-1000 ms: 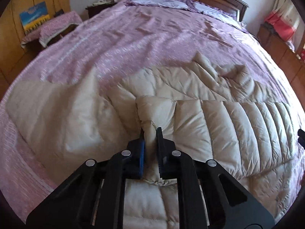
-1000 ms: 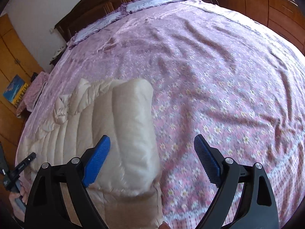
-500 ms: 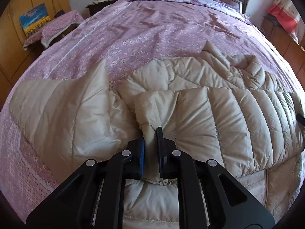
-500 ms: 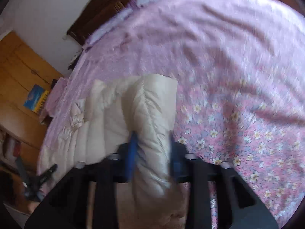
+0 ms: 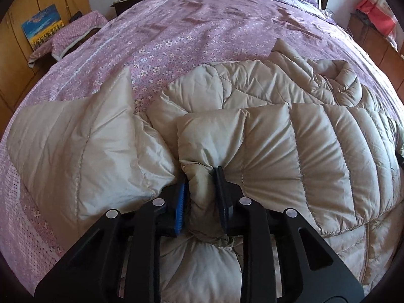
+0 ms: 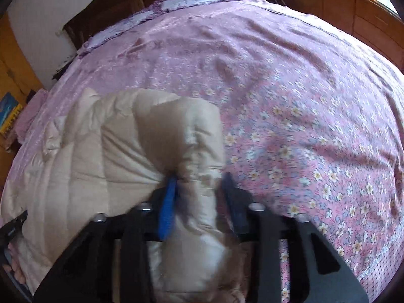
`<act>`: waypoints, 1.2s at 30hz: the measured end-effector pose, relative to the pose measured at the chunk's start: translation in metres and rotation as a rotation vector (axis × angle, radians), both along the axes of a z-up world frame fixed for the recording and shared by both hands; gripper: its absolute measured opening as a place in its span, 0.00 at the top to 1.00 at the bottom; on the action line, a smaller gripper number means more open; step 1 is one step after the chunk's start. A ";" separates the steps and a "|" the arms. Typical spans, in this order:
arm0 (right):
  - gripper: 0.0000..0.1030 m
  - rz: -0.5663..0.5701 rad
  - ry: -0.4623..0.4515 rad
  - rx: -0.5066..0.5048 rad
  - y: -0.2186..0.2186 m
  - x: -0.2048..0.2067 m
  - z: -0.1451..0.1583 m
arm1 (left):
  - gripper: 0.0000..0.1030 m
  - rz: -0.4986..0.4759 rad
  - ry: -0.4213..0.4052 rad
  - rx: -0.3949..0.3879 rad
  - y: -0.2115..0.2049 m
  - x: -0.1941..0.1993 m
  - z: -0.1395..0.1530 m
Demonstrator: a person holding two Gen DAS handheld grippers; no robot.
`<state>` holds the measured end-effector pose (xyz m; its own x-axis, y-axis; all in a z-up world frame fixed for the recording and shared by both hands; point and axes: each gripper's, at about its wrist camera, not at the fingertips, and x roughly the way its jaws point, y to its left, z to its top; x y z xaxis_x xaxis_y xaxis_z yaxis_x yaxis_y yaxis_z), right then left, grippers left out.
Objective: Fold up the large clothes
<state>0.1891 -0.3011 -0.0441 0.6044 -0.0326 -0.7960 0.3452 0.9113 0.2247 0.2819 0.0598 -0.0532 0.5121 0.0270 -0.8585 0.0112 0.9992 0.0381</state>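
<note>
Your left gripper [image 5: 200,176] pinches a bunched edge of the beige puffer jacket [image 5: 290,146]; your right gripper [image 6: 199,179] clamps another edge. The jacket lies on the purple bedspread [image 5: 202,32], partly doubled over, one sleeve [image 5: 75,136] spread; most folds remain.

A beige quilted puffer jacket [image 5: 290,151] lies partly folded across the lower half of the frame, puffy and creased. One sleeve [image 5: 75,141] spreads flat at lower left; its collar bunches at upper right.
</note>
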 end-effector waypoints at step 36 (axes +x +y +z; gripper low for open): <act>0.16 0.156 -0.044 -0.113 0.112 -0.133 0.056 | 0.27 0.381 -0.078 -0.089 0.202 -0.058 0.037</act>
